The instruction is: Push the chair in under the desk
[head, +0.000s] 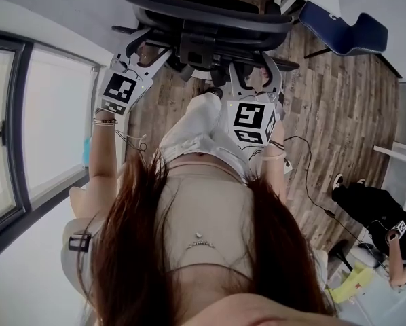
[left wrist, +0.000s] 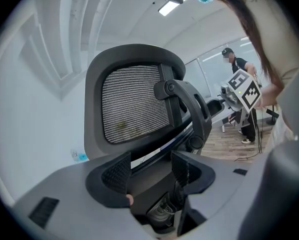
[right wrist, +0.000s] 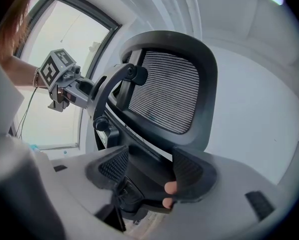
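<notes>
1. While both stand wide apart, left gripper (left wrist: 149,170) and right gripper (right wrist: 150,169) face the chair (left wrist: 134,104) back just ahead.
2. Only left gripper view shows a standing person (left wrist: 238,65); only right, a window (right wrist: 49,124).

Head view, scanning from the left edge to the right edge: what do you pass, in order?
Window → left gripper → right gripper → person in black. The office chair is left out, since it spans both grippers.
</notes>
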Demonstrator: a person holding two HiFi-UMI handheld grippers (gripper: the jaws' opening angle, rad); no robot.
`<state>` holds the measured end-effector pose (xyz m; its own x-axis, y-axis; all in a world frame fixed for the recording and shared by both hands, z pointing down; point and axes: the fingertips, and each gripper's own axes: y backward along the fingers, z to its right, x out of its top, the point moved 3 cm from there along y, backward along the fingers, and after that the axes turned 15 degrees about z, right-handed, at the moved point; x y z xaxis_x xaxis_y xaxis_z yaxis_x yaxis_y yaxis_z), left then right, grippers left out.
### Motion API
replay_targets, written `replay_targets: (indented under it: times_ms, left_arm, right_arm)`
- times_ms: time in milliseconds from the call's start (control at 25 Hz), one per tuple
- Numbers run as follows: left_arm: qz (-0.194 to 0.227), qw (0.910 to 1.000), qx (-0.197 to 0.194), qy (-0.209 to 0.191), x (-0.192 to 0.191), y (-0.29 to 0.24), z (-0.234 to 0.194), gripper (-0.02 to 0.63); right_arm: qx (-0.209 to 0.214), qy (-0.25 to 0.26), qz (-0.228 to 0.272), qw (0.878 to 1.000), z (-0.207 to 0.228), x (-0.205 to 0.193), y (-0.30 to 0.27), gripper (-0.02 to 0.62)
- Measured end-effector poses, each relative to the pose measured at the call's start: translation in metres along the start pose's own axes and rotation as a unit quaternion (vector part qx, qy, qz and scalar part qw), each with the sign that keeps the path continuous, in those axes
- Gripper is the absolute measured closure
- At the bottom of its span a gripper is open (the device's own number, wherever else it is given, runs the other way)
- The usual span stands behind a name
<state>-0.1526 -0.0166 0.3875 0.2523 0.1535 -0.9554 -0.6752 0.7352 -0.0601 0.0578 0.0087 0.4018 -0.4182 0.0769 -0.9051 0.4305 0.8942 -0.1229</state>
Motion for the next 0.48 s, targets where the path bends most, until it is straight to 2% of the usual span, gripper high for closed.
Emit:
replay_targets:
  times_ms: [480]
  left_arm:
    - [0.007, 1.0, -0.001, -0.004, -0.0044, -0.0083, -0.0092, 0.368]
  right_arm:
    - [-0.004, 0.001, 0.001, 1.0, 0.0026, -0.0023, -0.0125, 0.322]
